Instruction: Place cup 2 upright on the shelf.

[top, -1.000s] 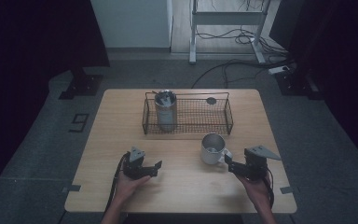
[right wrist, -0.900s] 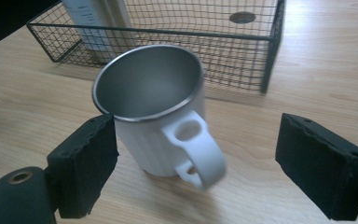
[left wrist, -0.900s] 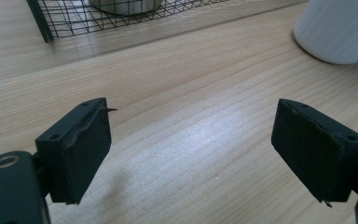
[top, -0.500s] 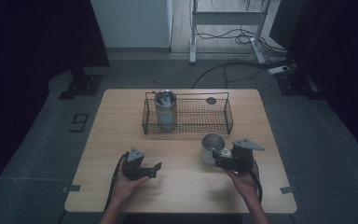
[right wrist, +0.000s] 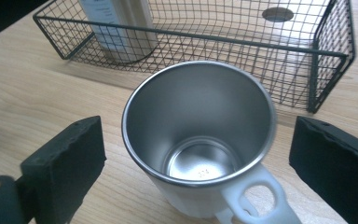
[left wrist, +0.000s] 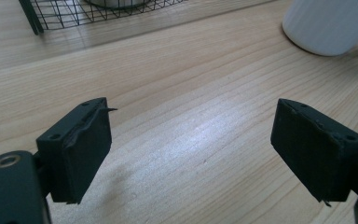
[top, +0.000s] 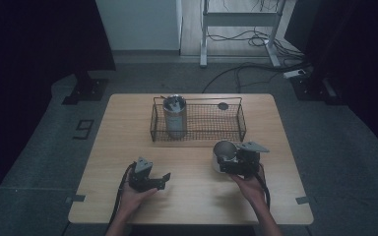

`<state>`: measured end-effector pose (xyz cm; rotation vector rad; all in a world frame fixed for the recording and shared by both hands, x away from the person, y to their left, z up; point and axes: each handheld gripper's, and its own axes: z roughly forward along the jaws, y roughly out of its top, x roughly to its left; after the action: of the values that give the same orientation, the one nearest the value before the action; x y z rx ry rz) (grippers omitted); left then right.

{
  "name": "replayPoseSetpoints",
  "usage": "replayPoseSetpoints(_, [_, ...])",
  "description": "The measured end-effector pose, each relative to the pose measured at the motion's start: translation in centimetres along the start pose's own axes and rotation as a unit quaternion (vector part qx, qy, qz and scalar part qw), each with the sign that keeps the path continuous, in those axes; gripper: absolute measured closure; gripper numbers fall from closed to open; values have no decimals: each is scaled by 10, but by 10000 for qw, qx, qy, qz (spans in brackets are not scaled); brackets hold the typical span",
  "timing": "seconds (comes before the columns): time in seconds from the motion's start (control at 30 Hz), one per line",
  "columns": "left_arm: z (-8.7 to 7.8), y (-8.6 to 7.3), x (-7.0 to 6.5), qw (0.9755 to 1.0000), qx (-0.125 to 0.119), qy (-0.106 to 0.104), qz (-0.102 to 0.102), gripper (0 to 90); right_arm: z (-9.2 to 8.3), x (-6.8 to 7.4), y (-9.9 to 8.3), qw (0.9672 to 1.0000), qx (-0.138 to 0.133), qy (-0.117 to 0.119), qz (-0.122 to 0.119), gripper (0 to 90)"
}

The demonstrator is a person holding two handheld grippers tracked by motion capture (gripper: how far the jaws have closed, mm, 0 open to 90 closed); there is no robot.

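Now that the right gripper (right wrist: 196,163) has closed in from the bench's right side, its wide-apart jaws bracket the mug (right wrist: 200,140), unclamped. A grasp looks imminent. The left gripper (left wrist: 191,154) rests spread and empty.

You see a wooden table (top: 128,147) at frame centre, grey floor (top: 39,162) around it, white wall (top: 138,22) at top.

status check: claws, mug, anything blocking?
Right claw open, jaws either side of the mug, not closed on it. Left claw open over bare table. Mug upright, empty, in front of wire basket. Nothing between jaws and mug.
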<state>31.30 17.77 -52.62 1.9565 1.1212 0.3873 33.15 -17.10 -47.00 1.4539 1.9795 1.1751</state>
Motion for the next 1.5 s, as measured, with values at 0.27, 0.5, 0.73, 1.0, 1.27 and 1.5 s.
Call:
replayPoseSetpoints(0.27, [1, -2, 0, 10000, 59, -11, -10, 127, 15, 4, 1, 9998, 154, -105, -59, 0])
replayPoseSetpoints(0.5, [4, -3, 1, 9999, 112, -4, -23, 127, 24, 3, 1, 9994, 262, -202, -45, 0])
replayPoseSetpoints(0.73, [4, -4, 1, 9999, 158, 23, -14, 127, 34, 5, 1, 9980, 429, -418, -209, 0])
replayPoseSetpoints(1.0, [3, -4, 5, 9998, 165, 53, -77, 129, 41, 7, 0, 9967, 507, -550, -305, 0])
replayPoseSetpoints(1.27, [3, -5, 6, 9998, 157, 36, -123, 130, 40, 6, 1, 9968, 549, -393, -437, 61])
replayPoseSetpoints(1.5, [3, -5, 7, 9997, 166, 54, -155, 131, 40, 6, 1, 9967, 553, -358, -468, 63])
